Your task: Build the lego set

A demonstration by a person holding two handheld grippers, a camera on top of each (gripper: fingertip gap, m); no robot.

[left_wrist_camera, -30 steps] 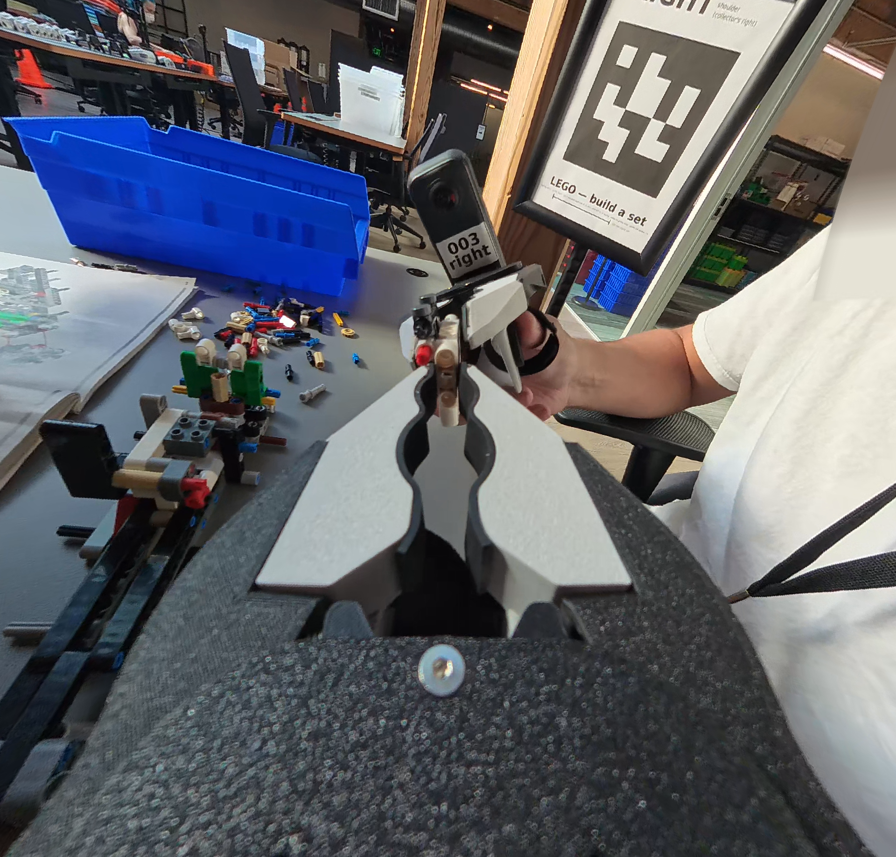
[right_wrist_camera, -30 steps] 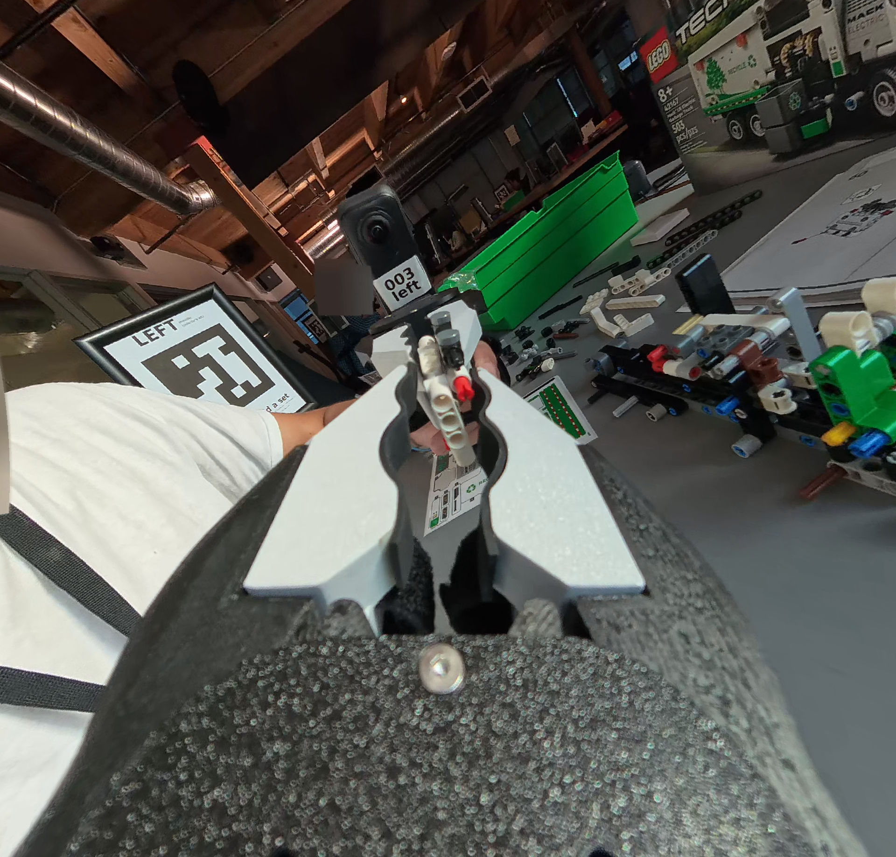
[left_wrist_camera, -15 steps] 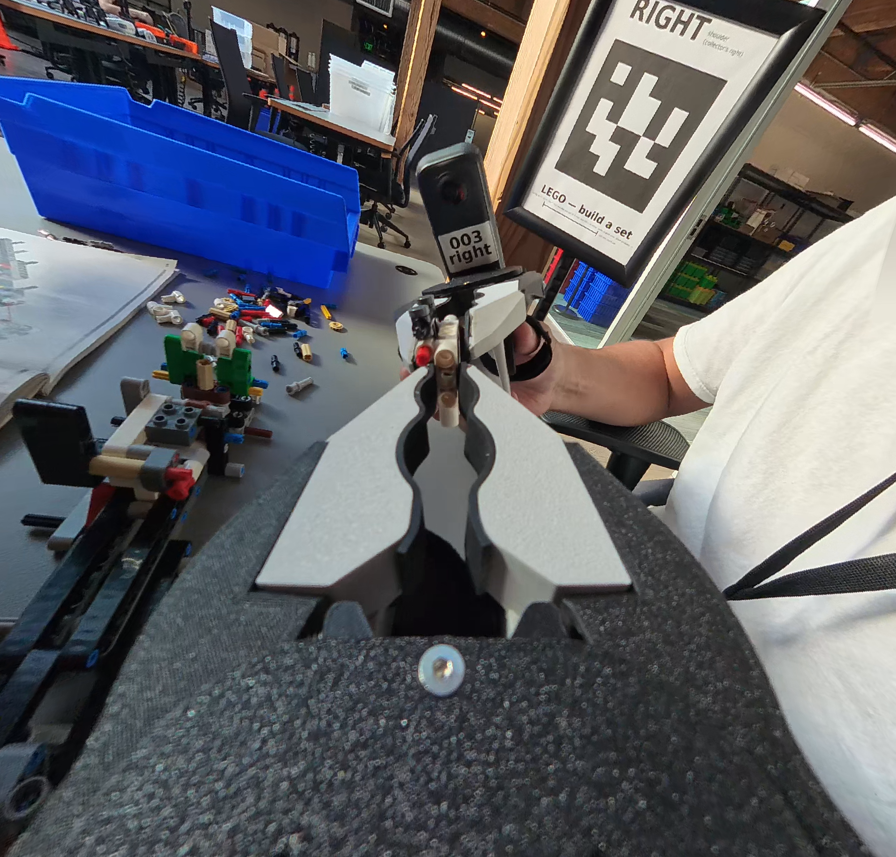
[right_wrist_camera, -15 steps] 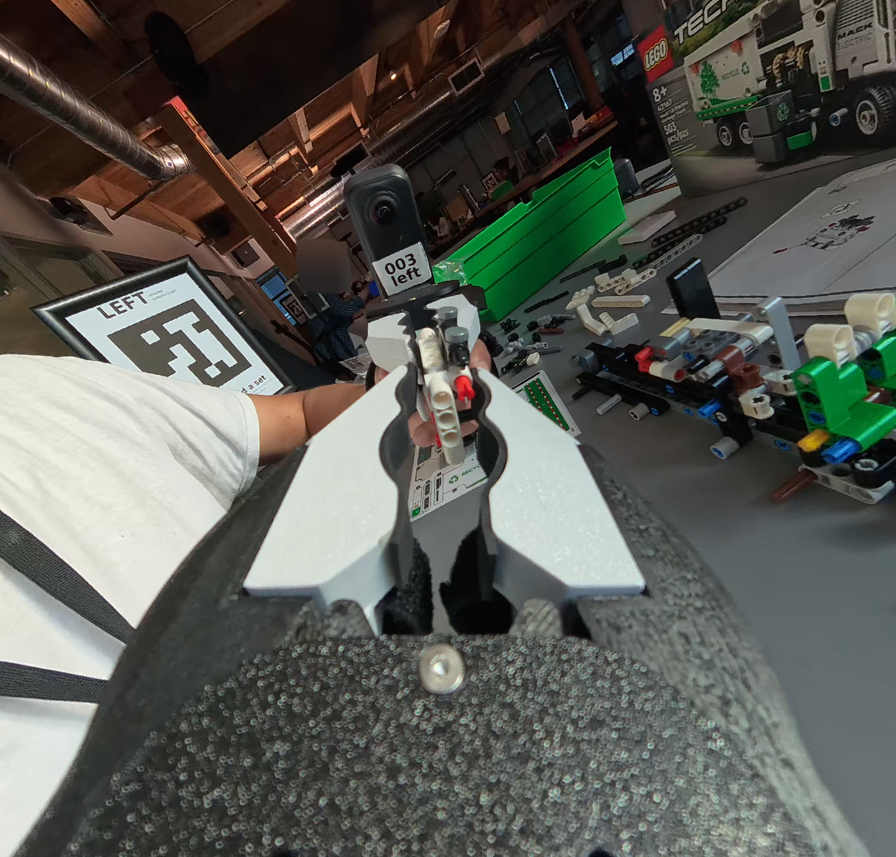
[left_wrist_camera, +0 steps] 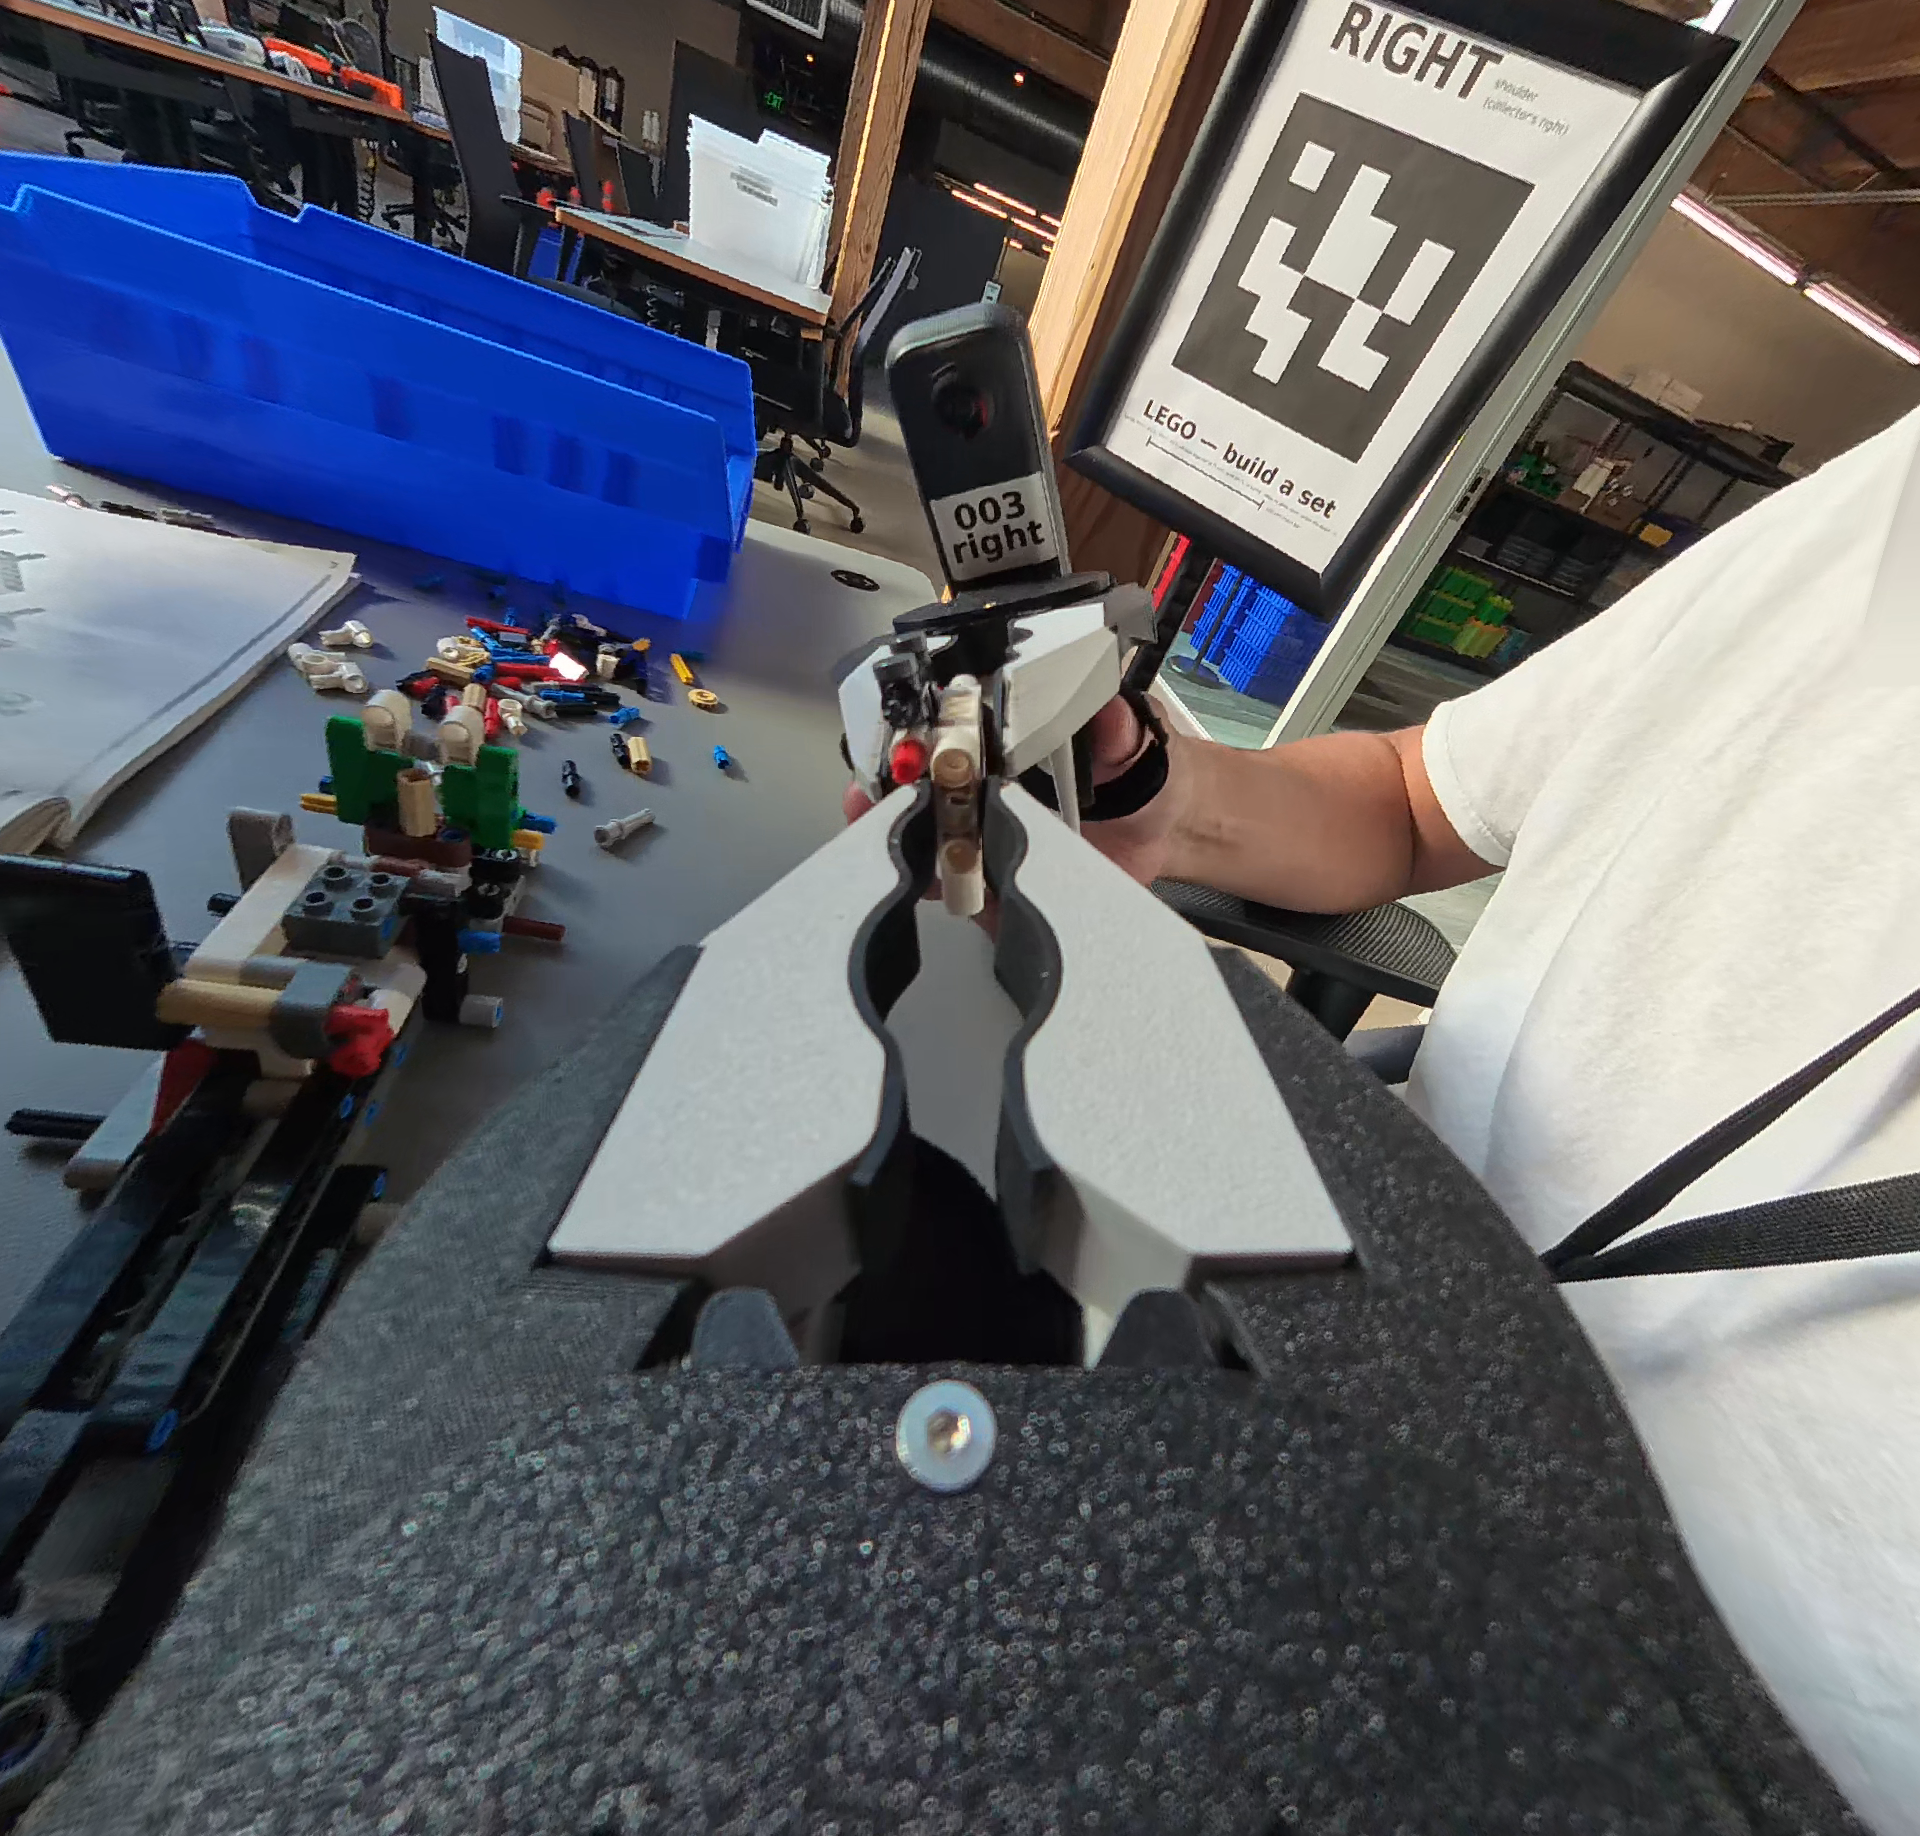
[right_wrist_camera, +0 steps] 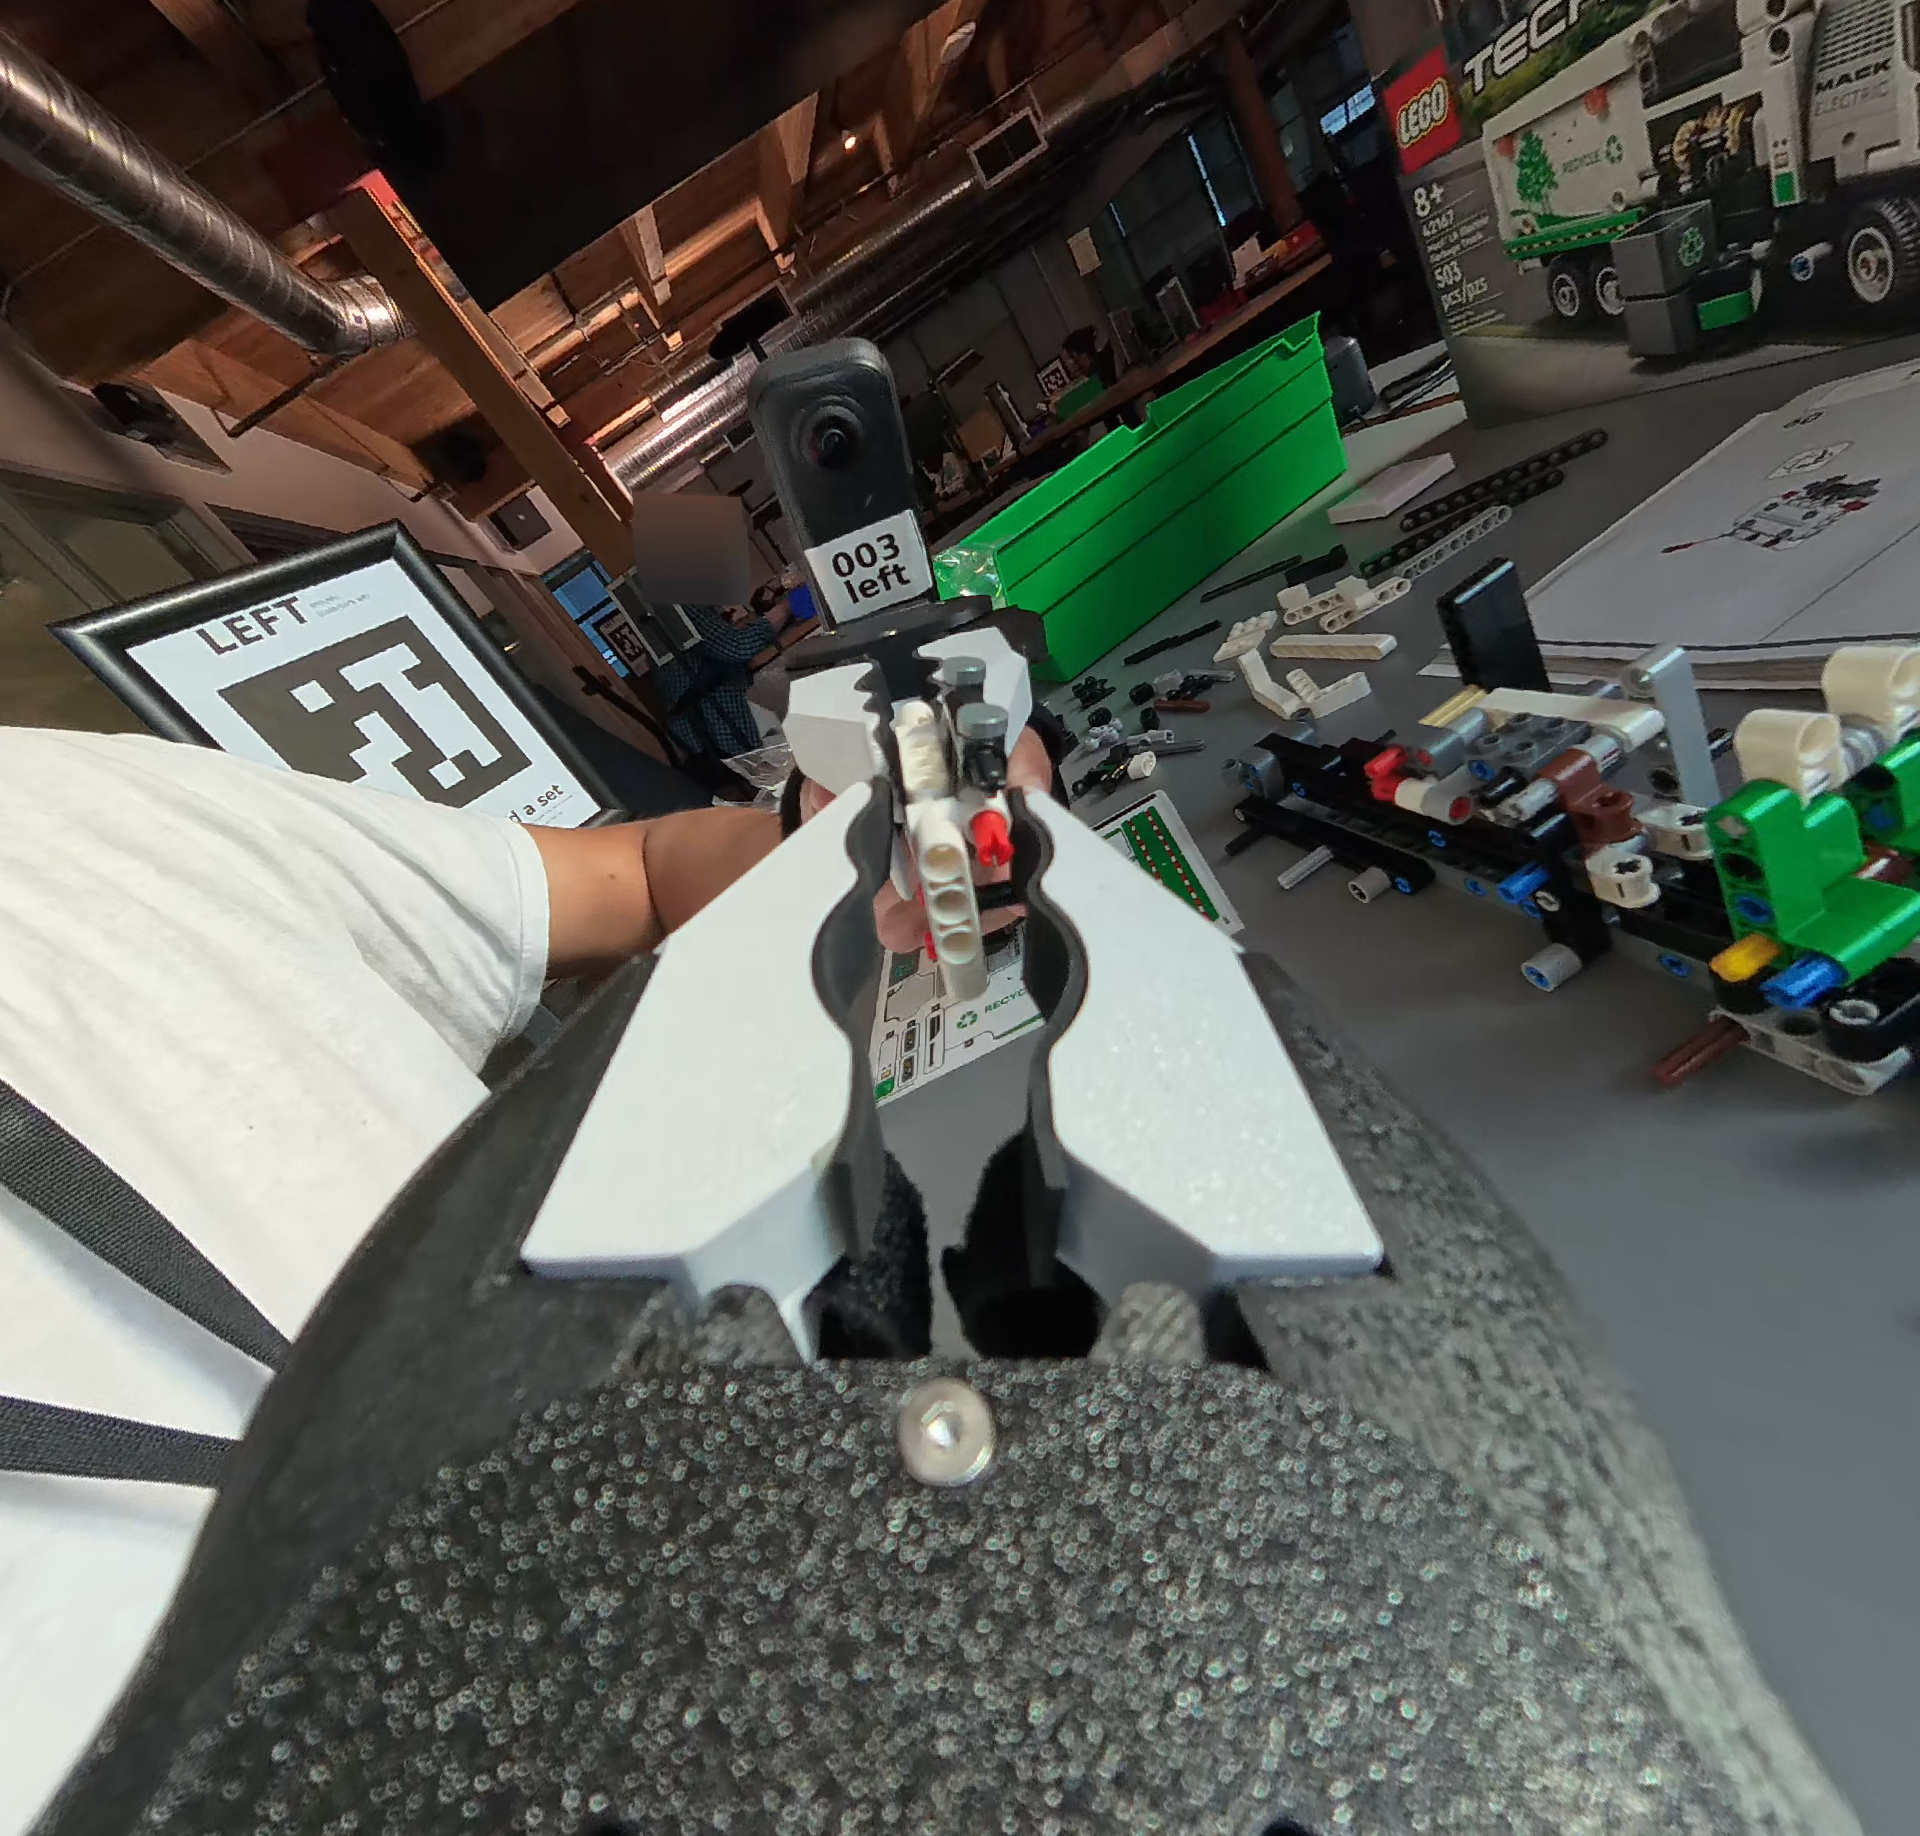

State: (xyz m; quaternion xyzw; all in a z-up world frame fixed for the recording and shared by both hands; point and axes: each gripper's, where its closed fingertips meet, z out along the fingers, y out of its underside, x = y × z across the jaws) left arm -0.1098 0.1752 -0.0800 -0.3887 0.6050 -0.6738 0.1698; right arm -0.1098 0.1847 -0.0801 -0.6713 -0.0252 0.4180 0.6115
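Both grippers are nose to nose in the air, sharing one small brick assembly (left_wrist_camera: 951, 747) off the table (left_wrist_camera: 748, 747), in front of the person's chest.

- left gripper (left_wrist_camera: 956, 830): clamped narrow on the thin sides of the white beam (left_wrist_camera: 961, 851), pads pressing both sides.
- right gripper (right_wrist_camera: 951, 851): clamped wider. One pad is on the beam, the other on the side with the red pin (right_wrist_camera: 992, 830). Contact on the pin side is hard to read.
- Two grey pins (right_wrist_camera: 982, 721) stick up at the far end, by the left one's fingers.

My read on handling: two clamps on one short part means any twist of either wrist levers the joints. Keep both in line and push only along the beam. The pin-side contact looks like the weak one, so no side load there.

Nearby: half-built model (right_wrist_camera: 1558, 830), loose parts (left_wrist_camera: 540, 664), blue bin (left_wrist_camera: 364, 415) and sticker sheet (right_wrist_camera: 1164, 851) all sit on the table, well apart from the grippers.
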